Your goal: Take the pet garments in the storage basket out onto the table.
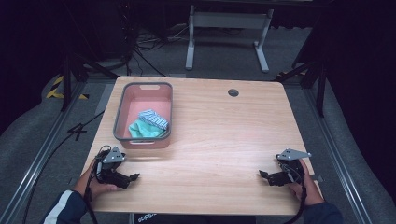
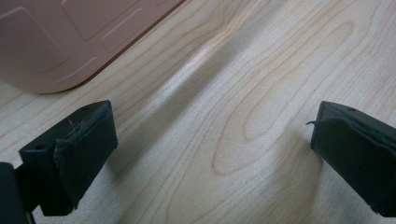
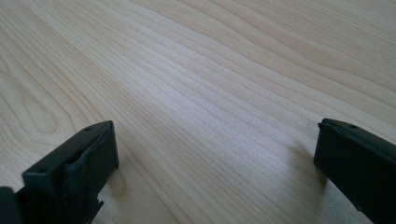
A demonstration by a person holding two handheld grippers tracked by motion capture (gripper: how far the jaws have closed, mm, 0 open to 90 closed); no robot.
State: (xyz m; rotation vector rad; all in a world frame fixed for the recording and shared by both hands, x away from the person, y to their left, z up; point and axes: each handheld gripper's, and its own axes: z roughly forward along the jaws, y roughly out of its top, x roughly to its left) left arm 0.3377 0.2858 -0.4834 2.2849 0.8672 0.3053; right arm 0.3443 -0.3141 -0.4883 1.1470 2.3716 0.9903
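I see a pale wooden bench (image 1: 224,135) on grey carpet in a dark room. A pink tub (image 1: 122,112) near my left tool (image 1: 133,178) holds folded cloths (image 1: 148,123). Left and right tool (image 1: 262,174) rest apart, both released, grasping nothing.

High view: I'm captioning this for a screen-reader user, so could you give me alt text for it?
A pink bin with a grey rim sits at the far left of a wooden table, holding folded teal and striped cloths. At the near edge a person holds the left gripper and right gripper, both open, empty and pointing inward.
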